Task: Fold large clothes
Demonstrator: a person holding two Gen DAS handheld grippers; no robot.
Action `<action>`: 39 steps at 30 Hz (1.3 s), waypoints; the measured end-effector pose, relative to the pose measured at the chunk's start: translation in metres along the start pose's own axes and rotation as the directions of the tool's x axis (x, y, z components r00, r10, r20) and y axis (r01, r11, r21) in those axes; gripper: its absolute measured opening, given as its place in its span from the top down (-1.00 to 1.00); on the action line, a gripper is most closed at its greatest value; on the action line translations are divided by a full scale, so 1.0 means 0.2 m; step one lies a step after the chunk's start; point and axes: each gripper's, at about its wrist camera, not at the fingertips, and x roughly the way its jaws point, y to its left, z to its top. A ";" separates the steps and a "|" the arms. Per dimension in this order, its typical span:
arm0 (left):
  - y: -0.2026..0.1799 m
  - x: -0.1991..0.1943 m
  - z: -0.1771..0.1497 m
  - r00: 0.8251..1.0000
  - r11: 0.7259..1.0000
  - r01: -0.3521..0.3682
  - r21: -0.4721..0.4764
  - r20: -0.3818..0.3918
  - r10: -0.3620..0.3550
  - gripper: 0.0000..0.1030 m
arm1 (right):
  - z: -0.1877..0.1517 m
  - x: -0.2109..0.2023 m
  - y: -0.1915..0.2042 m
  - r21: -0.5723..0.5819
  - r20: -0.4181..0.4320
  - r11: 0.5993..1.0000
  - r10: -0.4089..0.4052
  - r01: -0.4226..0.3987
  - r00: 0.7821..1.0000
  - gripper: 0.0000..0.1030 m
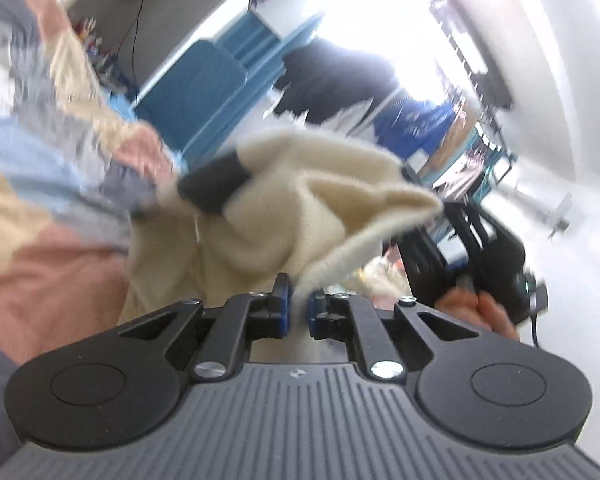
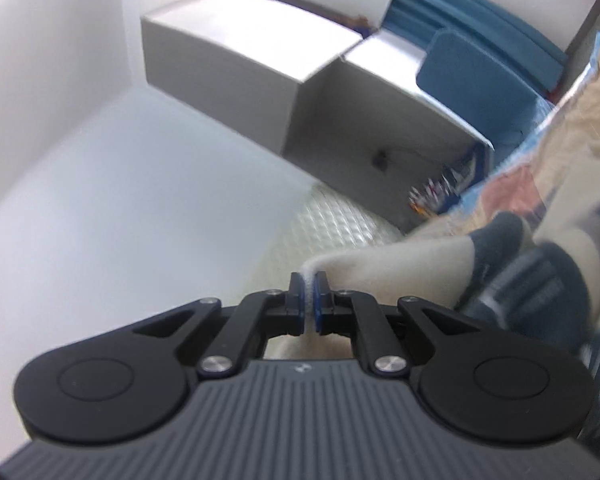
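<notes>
The patchwork bedspread, in pink, pale blue, cream and grey blocks, filled the left of the left wrist view and was taken to be the surface on which the fold was to be laid; whether it was flat could not be told through the blur. The white cabinets and blue cushions behind were noted only as surroundings.

The cream knitted garment, with dark navy trim, hung bunched between the two tools and clear of the bedspread at its upper edge. It was judged to be a sweater held up by one edge, so that it could be spread before folding.

The left tool was clamped on a ribbed cream edge, the blue pads pressed against the knit from both sides. The right tool was likewise closed on a thin cream edge, with a dark striped part of the garment bunched just beside it. In the left wrist view the right tool, gripped by a hand, was seen near the garment's far side.

To do the step well, it was recommended that both grips be kept firm, the two tools be drawn apart until the held edge ran taut and level, and the hanging body be left untwisted before being lowered. A slack middle or uneven heights were judged likely to give a skewed fold.
</notes>
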 end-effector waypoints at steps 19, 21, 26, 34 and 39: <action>-0.48 -0.35 0.45 0.994 0.965 -0.048 0.258 0.106 0.021 0.86 | 0.00 -0.31 0.46 -0.211 0.064 0.977 -0.033 0.046 0.997 0.87; -0.35 -0.29 0.27 0.997 0.966 -0.062 0.252 0.068 0.046 0.86 | -0.09 -0.39 0.36 -0.210 0.037 0.970 -0.115 0.120 0.993 0.86; -0.09 -0.16 -0.19 0.995 0.973 -0.051 0.223 -0.068 0.068 0.86 | -0.31 -0.55 0.09 -0.286 -0.053 0.888 -0.391 0.361 0.919 0.86; -0.02 -0.01 -0.61 0.954 0.969 -0.051 0.242 -0.274 0.119 0.83 | -0.39 -0.72 -0.22 -0.311 -0.102 0.785 -0.588 0.536 0.803 0.76; 0.05 -0.05 -0.63 0.938 0.989 -0.097 0.111 -0.322 0.128 0.30 | -0.39 -0.71 -0.21 -0.339 -0.055 0.767 -0.595 0.545 0.802 -0.31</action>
